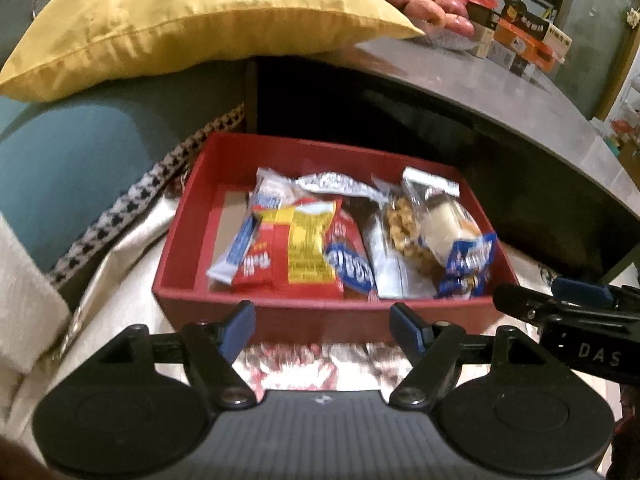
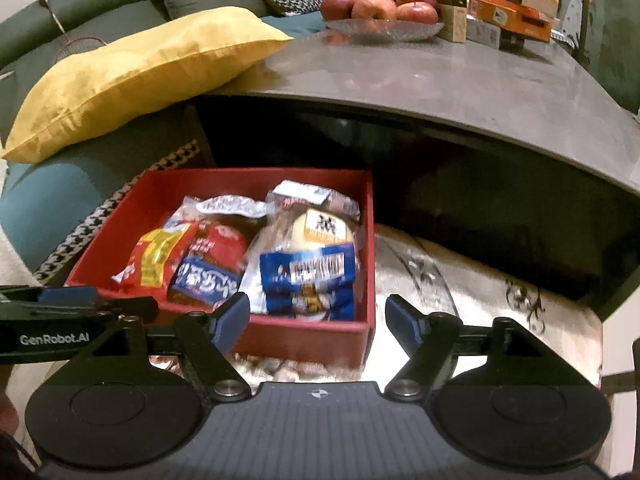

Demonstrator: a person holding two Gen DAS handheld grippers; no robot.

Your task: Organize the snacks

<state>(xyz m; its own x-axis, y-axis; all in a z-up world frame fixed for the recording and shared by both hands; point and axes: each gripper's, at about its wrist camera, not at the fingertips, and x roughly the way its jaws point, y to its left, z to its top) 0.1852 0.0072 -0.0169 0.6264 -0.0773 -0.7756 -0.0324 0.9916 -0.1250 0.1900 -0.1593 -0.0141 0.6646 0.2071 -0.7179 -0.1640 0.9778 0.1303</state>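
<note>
While both grippers hover at the near wall of the red box [image 1: 320,320], neither holds anything: the left gripper [image 1: 322,326] has its jaws spread with only the box wall showing between them, and the right gripper [image 2: 318,322] stands spread over the box's near right corner. Snack packets [image 1: 304,248] lie piled inside the box, which sits on a pale patterned cloth [image 2: 460,280] below a grey table [image 2: 440,80]. I judge the snacks gathered and the hands between steps; next comes choosing a packet or gripping the box wall squarely.
</note>
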